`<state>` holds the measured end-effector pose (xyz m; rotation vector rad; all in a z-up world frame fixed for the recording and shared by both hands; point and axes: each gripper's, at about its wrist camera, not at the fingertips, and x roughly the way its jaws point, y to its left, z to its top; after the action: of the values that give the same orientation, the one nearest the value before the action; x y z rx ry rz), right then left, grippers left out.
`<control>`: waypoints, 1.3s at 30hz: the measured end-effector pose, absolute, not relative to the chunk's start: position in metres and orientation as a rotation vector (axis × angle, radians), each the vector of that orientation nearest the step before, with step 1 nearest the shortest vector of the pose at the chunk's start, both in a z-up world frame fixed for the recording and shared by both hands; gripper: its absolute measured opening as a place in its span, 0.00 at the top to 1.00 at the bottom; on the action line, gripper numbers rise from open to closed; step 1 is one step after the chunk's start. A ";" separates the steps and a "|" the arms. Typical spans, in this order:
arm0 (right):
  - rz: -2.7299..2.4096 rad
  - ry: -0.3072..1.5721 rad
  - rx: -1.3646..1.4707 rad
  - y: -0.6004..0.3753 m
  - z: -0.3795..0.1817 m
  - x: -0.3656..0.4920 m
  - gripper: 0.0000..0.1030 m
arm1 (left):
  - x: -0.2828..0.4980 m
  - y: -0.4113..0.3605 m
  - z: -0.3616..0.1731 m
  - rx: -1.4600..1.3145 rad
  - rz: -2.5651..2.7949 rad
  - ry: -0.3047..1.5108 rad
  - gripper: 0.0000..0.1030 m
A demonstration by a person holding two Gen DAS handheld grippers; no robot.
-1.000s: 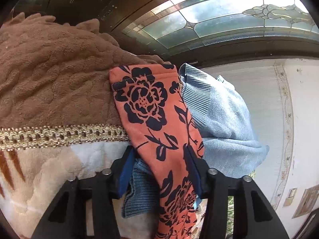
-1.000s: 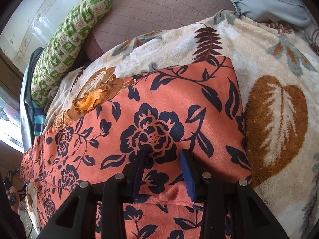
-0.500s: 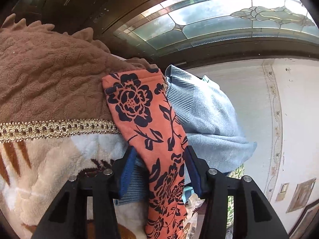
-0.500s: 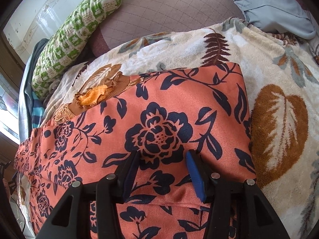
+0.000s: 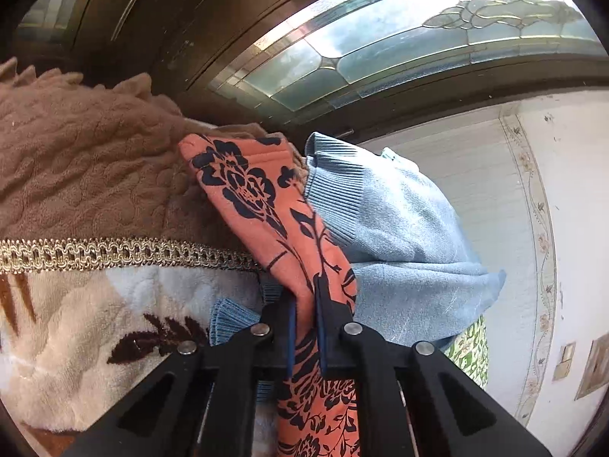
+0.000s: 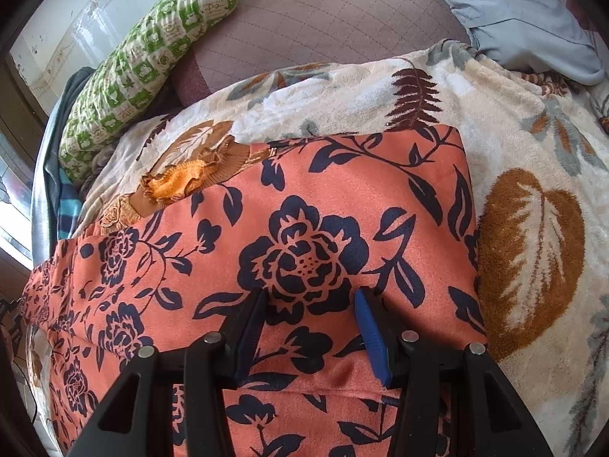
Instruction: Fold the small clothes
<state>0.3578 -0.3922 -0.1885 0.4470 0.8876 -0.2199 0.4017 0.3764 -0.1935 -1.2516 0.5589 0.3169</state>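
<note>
An orange garment with dark blue flowers lies spread flat on a leaf-patterned blanket in the right wrist view. My right gripper is open, its fingers resting on the cloth near its near edge. In the left wrist view my left gripper is shut on a bunched strip of the same orange garment, which runs up from the jaws over a brown fleece blanket.
A light blue knit sweater lies right beside the orange strip. A green patterned pillow, a brown quilted cushion and a grey pillow lie at the far side. A stained-glass window is behind.
My left gripper has closed on the orange garment's strip. My right gripper stayed open and shifted slightly over the cloth.
</note>
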 end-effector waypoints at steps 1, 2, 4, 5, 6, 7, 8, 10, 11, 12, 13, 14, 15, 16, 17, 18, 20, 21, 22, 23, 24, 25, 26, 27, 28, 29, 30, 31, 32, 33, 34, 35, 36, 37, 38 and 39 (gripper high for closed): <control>-0.227 0.888 0.455 -0.394 -0.188 0.357 0.62 | 0.400 0.372 -0.183 -1.227 0.308 0.545 0.94; -0.226 0.887 0.477 -0.398 -0.188 0.355 0.64 | 0.399 0.368 -0.172 -1.201 0.296 0.531 0.94; -0.218 0.882 0.533 -0.407 -0.188 0.352 0.66 | 0.403 0.353 -0.144 -1.129 0.258 0.522 0.94; -0.217 0.876 0.558 -0.411 -0.187 0.351 0.67 | 0.405 0.343 -0.129 -1.088 0.236 0.524 0.94; -0.216 0.869 0.579 -0.414 -0.185 0.349 0.67 | 0.408 0.331 -0.114 -1.054 0.203 0.521 0.94; -0.216 0.860 0.597 -0.417 -0.182 0.347 0.66 | 0.410 0.317 -0.100 -1.026 0.162 0.515 0.94; -0.215 0.849 0.614 -0.420 -0.179 0.344 0.66 | 0.411 0.302 -0.084 -0.992 0.121 0.513 0.94; -0.217 0.814 0.655 -0.428 -0.169 0.337 0.66 | 0.416 0.261 -0.055 -0.888 0.042 0.521 0.94; -0.223 0.793 0.666 -0.432 -0.164 0.333 0.66 | 0.416 0.236 -0.041 -0.843 -0.009 0.523 0.94; -0.230 0.770 0.672 -0.436 -0.158 0.328 0.66 | 0.416 0.211 -0.031 -0.800 -0.059 0.529 0.94; -0.239 0.748 0.676 -0.440 -0.152 0.324 0.66 | 0.417 0.184 -0.022 -0.755 -0.106 0.539 0.94; -0.248 0.728 0.678 -0.445 -0.147 0.319 0.66 | 0.417 0.154 -0.014 -0.708 -0.152 0.554 0.94; -0.258 0.712 0.681 -0.449 -0.142 0.315 0.66 | 0.417 0.123 -0.009 -0.665 -0.201 0.570 0.94; -0.267 0.698 0.685 -0.454 -0.138 0.311 0.66 | 0.416 0.091 -0.006 -0.628 -0.252 0.590 0.94; -0.275 0.685 0.695 -0.460 -0.135 0.307 0.66 | 0.416 0.058 -0.005 -0.593 -0.302 0.612 0.94; -0.282 0.673 0.713 -0.467 -0.133 0.302 0.66 | 0.414 0.025 -0.007 -0.563 -0.351 0.631 0.94; -0.298 0.652 0.752 -0.482 -0.129 0.294 0.66 | 0.408 -0.042 -0.019 -0.509 -0.456 0.672 0.94; -0.305 0.642 0.766 -0.488 -0.127 0.290 0.66 | 0.404 -0.078 -0.029 -0.472 -0.503 0.702 0.94; -0.312 0.633 0.774 -0.495 -0.125 0.286 0.66 | 0.399 -0.112 -0.042 -0.435 -0.544 0.743 0.94; -0.319 0.625 0.778 -0.499 -0.124 0.283 0.66 | 0.394 -0.146 -0.056 -0.400 -0.583 0.798 0.94; -0.322 0.616 0.783 -0.503 -0.123 0.280 0.66 | 0.389 -0.176 -0.073 -0.358 -0.630 0.868 0.92; -0.318 0.606 0.794 -0.507 -0.122 0.277 0.66 | 0.383 -0.202 -0.089 -0.300 -0.666 0.933 0.87; -0.309 0.599 0.809 -0.510 -0.121 0.274 0.65 | 0.378 -0.222 -0.101 -0.235 -0.680 0.987 0.83; -0.297 0.596 0.828 -0.513 -0.121 0.273 0.65 | 0.373 -0.232 -0.110 -0.197 -0.695 1.017 0.75; -0.284 0.595 0.845 -0.516 -0.122 0.271 0.65 | 0.370 -0.235 -0.114 -0.191 -0.723 1.027 0.67; -0.268 0.595 0.858 -0.518 -0.123 0.271 0.65 | 0.370 -0.229 -0.114 -0.200 -0.743 1.025 0.63; -0.249 0.599 0.865 -0.518 -0.124 0.271 0.65 | 0.369 -0.220 -0.111 -0.214 -0.745 1.011 0.54; -0.231 0.604 0.868 -0.518 -0.124 0.273 0.65 | 0.369 -0.207 -0.106 -0.234 -0.735 0.984 0.46; -0.213 0.609 0.868 -0.516 -0.125 0.274 0.65 | 0.370 -0.192 -0.099 -0.255 -0.721 0.950 0.42; -0.193 0.616 0.868 -0.513 -0.126 0.277 0.64 | 0.373 -0.176 -0.092 -0.269 -0.699 0.916 0.35; -0.171 0.625 0.864 -0.508 -0.127 0.279 0.64 | 0.375 -0.158 -0.087 -0.272 -0.658 0.888 0.30; -0.145 0.635 0.856 -0.502 -0.127 0.283 0.63 | 0.384 -0.141 -0.085 -0.268 -0.598 0.873 0.28; -0.116 0.648 0.839 -0.494 -0.127 0.287 0.62 | 0.391 -0.124 -0.088 -0.261 -0.536 0.865 0.28; -0.085 0.664 0.806 -0.483 -0.127 0.292 0.52 | 0.395 -0.106 -0.093 -0.256 -0.482 0.865 0.28; -0.052 0.681 0.765 -0.470 -0.126 0.298 0.43 | 0.400 -0.088 -0.100 -0.253 -0.426 0.873 0.28; -0.014 0.706 0.711 -0.454 -0.126 0.303 0.34 | 0.403 -0.071 -0.109 -0.253 -0.367 0.886 0.28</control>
<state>0.3033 -0.4536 -0.1261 0.7111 0.7056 -0.0136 0.4034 -0.0707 -0.1087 -0.2528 0.8862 -0.3670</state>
